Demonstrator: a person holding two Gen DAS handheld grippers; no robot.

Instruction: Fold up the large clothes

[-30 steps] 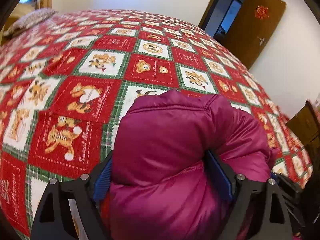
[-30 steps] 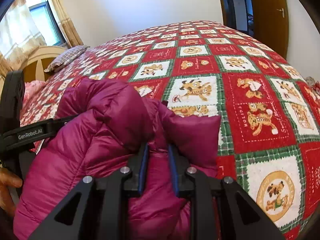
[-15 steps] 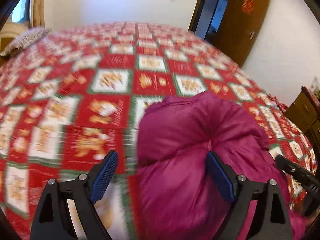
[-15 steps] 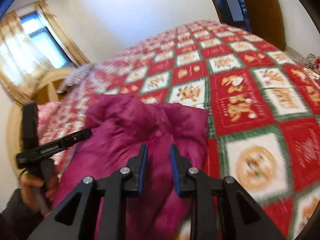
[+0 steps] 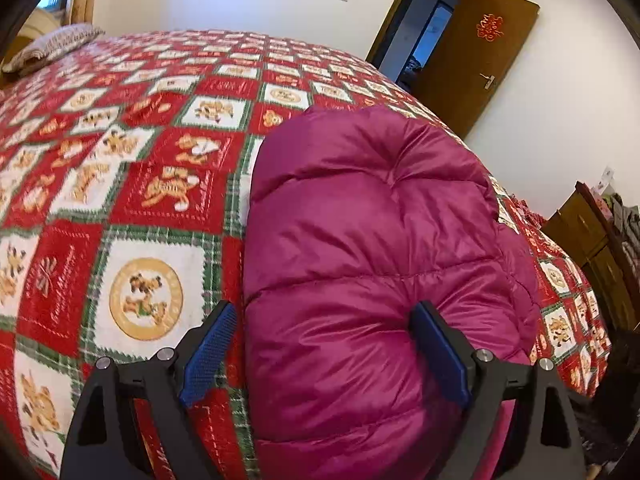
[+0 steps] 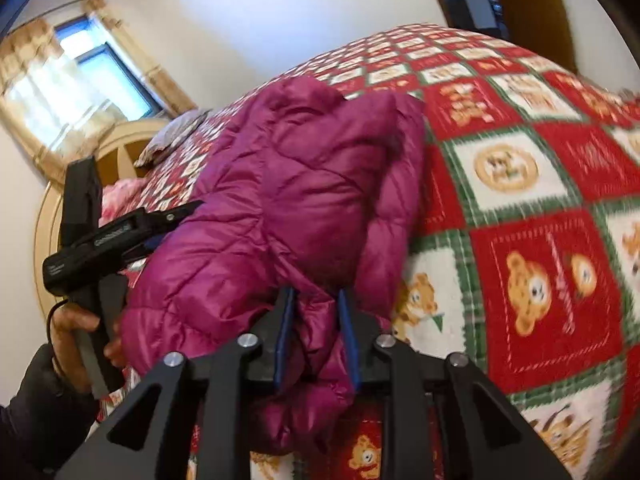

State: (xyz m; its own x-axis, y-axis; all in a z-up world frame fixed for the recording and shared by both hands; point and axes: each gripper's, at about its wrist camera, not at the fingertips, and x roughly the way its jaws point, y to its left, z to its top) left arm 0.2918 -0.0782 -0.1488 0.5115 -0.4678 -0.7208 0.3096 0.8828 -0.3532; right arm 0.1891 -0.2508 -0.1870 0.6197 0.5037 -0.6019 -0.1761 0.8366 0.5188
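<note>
"GenRobot.AI" label on left tool [image 6: 120, 236] beside jacket [image 6: 288, 200]

One puffy magenta quilted down jacket [image 5: 372, 248]. One bed under a red, green and white teddy-bear patchwork quilt [image 5: 144, 208]. One grey patterned pillow [image 5: 56, 42]. One brown wooden door [image 5: 476, 60]. One curtained window [image 6: 68, 92]. Two black handheld grippers.
</note>
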